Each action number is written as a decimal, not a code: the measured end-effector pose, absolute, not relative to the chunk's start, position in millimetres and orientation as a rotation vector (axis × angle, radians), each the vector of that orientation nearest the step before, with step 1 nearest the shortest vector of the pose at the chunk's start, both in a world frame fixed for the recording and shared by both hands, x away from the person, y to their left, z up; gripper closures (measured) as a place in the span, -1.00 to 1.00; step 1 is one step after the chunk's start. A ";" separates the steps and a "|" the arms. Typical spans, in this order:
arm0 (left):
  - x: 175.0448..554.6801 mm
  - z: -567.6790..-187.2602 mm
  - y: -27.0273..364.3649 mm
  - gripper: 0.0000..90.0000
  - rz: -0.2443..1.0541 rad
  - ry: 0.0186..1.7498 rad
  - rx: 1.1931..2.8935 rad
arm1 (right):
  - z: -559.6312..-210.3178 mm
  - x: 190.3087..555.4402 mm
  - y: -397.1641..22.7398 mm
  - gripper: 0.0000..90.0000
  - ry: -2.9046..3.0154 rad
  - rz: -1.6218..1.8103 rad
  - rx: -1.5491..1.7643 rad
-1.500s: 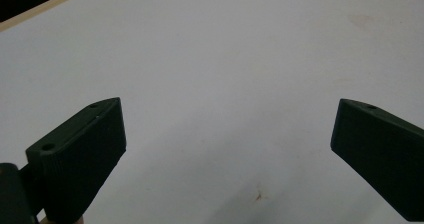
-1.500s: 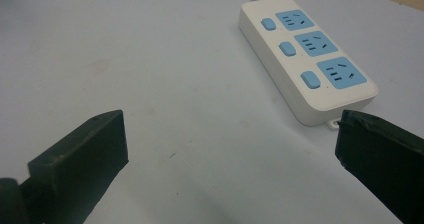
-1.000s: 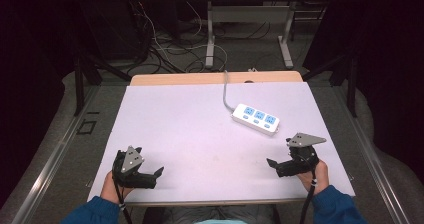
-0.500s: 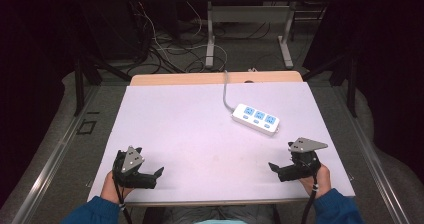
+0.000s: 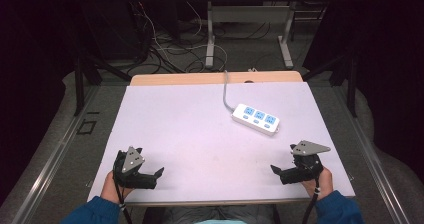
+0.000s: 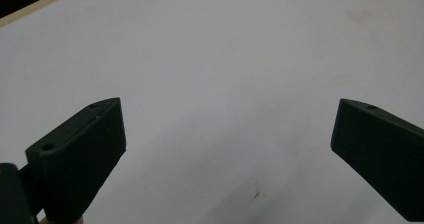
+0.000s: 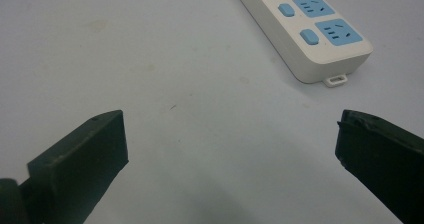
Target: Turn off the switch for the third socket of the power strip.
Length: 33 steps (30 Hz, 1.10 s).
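Even light from overhead is falling on the pale tabletop (image 5: 200,129), which is standing out brightly while the floor and surroundings beyond it are sinking into near black. The high view is looking slightly soft and grainy, with a faint purple cast over the surface. Small, soft shadows are lying just under the left tongs (image 5: 159,173) and the right tongs (image 5: 275,170). In the left gripper view the black jaws are rendering as blurred, dark shapes close to the lens, and a diffuse shadow is spreading between them. In the right gripper view the power strip (image 7: 305,26) is appearing reasonably sharp, without glare, while the near jaws are blurring.
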<state>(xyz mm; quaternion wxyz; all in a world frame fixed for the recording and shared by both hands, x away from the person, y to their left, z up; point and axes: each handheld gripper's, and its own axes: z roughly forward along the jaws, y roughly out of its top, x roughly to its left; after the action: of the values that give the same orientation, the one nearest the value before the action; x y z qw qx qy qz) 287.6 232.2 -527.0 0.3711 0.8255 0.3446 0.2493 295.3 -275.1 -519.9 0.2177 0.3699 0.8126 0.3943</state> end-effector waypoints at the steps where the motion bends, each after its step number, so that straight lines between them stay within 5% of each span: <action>1: 287.5 -527.0 232.2 -0.98 0.639 0.884 2.117 | -519.7 294.8 -275.5 -1.00 2.252 1.096 1.024; 33: 287.4 -531.1 229.1 -0.98 0.601 0.883 2.141 | -527.1 297.1 -276.4 -1.00 2.288 1.066 1.026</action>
<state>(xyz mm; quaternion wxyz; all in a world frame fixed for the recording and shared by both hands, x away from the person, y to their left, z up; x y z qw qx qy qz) 287.4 229.1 -531.1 0.3658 0.8328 0.3435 0.2337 297.1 -276.4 -527.1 0.2068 0.3685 0.8215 0.3828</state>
